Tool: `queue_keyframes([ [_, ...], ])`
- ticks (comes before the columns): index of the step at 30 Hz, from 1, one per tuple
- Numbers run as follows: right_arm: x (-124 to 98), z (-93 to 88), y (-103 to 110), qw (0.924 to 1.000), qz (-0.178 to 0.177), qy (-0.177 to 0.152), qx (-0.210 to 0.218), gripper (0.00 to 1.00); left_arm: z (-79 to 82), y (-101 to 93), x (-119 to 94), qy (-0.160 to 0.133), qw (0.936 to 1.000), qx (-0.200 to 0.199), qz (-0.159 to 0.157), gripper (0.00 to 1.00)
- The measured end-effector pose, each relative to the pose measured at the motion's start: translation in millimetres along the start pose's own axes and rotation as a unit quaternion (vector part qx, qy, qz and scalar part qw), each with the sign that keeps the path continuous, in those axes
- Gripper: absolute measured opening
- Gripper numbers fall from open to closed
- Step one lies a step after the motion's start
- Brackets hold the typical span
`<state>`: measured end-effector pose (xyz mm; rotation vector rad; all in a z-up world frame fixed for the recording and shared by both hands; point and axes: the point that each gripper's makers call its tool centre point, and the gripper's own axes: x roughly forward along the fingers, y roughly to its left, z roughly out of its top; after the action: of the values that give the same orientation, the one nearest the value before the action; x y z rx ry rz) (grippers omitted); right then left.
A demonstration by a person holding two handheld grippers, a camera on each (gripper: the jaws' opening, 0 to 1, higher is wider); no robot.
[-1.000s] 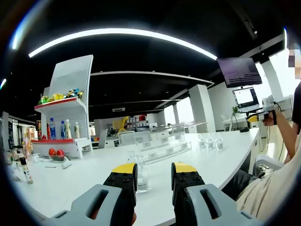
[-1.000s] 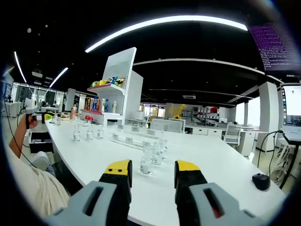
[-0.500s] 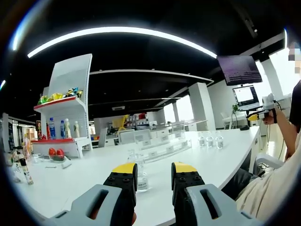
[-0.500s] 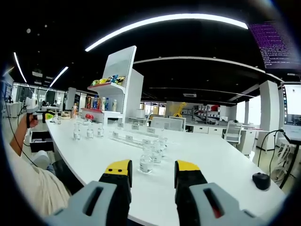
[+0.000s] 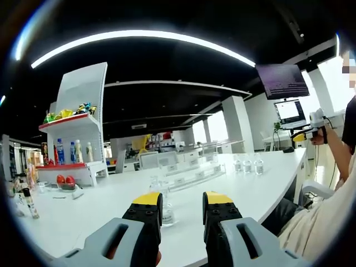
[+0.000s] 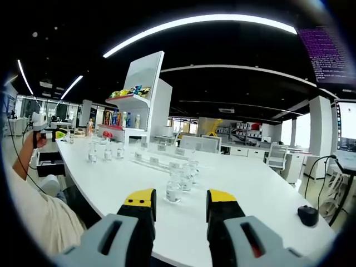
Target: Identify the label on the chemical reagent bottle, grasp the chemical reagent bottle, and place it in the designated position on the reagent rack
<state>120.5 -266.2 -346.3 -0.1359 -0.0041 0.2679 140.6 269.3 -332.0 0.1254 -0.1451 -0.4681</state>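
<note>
Right gripper view is drifting a little; both tongs, left gripper (image 5: 182, 203) and right gripper (image 6: 181, 200), are staying apart and empty, with the reagent bottle (image 6: 174, 189) sitting mid-bench (image 6: 267, 194), untouched.

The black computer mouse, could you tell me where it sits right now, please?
In the right gripper view, the black mouse lies on the white table near its right edge, right of the bottle cluster.

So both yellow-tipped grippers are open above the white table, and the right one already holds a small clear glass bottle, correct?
Not quite: the right gripper holds nothing. In the right gripper view the small clear glass bottle stands on the white table beyond its open jaws. The left gripper is open too.
</note>
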Motion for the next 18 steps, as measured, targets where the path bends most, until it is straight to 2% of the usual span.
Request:
queue_keyframes([
  [9,-6,-0.6,-1,1.0,-0.004,-0.006,0.002,0.36,-1.0,-8.3,-2,0.0,1.0,0.0,-0.001,0.3],
  [18,-12,1.3,-4,0.9998,-0.009,-0.014,0.005,0.36,4.7,-13.0,-6,-0.007,1.0,0.004,-0.003,0.3],
])
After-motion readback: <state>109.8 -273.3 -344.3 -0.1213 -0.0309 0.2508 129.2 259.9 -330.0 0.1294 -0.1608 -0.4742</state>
